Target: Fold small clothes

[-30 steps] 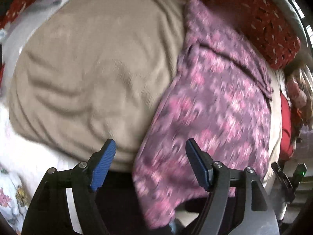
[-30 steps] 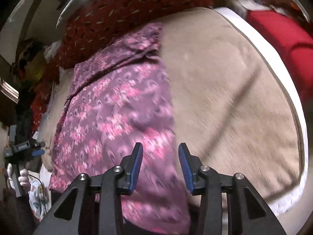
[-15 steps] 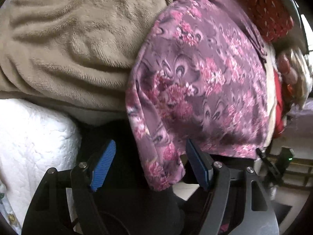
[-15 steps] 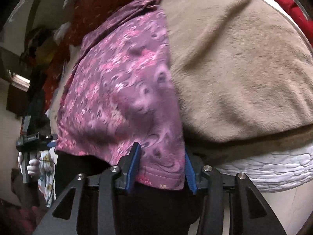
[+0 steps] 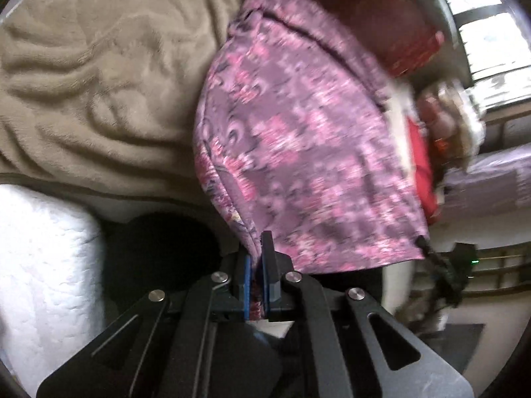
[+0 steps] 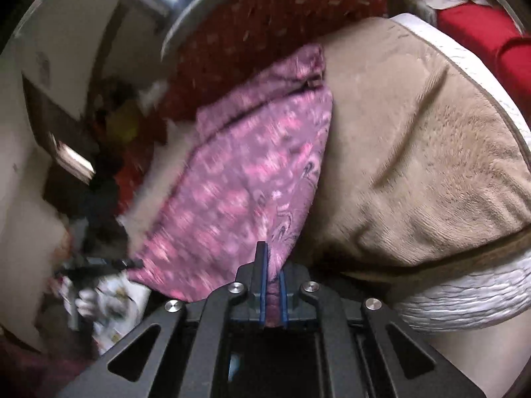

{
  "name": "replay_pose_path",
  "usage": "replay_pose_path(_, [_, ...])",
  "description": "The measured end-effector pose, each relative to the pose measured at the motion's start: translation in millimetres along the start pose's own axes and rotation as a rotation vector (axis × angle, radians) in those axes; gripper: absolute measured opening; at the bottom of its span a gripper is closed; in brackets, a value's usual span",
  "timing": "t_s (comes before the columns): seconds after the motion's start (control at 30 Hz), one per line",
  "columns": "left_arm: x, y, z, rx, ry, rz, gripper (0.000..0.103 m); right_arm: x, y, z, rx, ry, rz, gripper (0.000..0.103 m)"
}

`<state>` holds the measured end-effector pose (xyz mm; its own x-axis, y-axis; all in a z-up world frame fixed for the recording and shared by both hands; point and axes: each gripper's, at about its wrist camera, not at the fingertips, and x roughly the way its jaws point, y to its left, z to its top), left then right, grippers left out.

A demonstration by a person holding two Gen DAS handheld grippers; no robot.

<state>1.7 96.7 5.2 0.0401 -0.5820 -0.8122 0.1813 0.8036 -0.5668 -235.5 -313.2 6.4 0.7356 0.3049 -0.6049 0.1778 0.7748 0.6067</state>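
Bed; tan blanket w/ purple garment atop

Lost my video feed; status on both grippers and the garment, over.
Left gripper and right gripper both shut on the purple floral garment's near hem. Garment lies on the beige blanket. Nothing in the way.

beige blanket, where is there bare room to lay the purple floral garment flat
The beige blanket is bare between the floral garment and the white quilted edge. It is crowded at the far side, where the red patterned cushion meets the garment's top.
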Motion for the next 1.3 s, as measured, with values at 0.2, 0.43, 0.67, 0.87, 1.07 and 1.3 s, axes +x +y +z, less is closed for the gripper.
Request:
replay_pose_path(0.2, [-21,7,18,0.012,-0.05,-0.108,0.003,-8,21,16,0.083,-0.089,0.058,0.005])
replay_pose_path(0.43, [-38,15,43,-0.02,-0.095,-0.233,0.003,-20,48,38,0.133,-0.195,0.084,0.005])
replay_pose_path(0.67, [-54,17,79,-0.075,-0.119,-0.249,0.003,-14,50,65,0.164,-0.232,0.118,0.005])
replay_pose_path(0.87, [-59,8,130,-0.094,-0.17,-0.234,0.003,16,20,103,0.257,-0.256,0.175,0.005])
replay_pose_path(1.07, [-43,-9,209,-0.14,-0.237,-0.193,0.003,51,-18,160,0.307,-0.279,0.218,0.005])
replay_pose_path(1.3, [8,-26,330,-0.235,-0.271,-0.129,0.003,127,-68,244,0.425,-0.297,0.238,0.005])
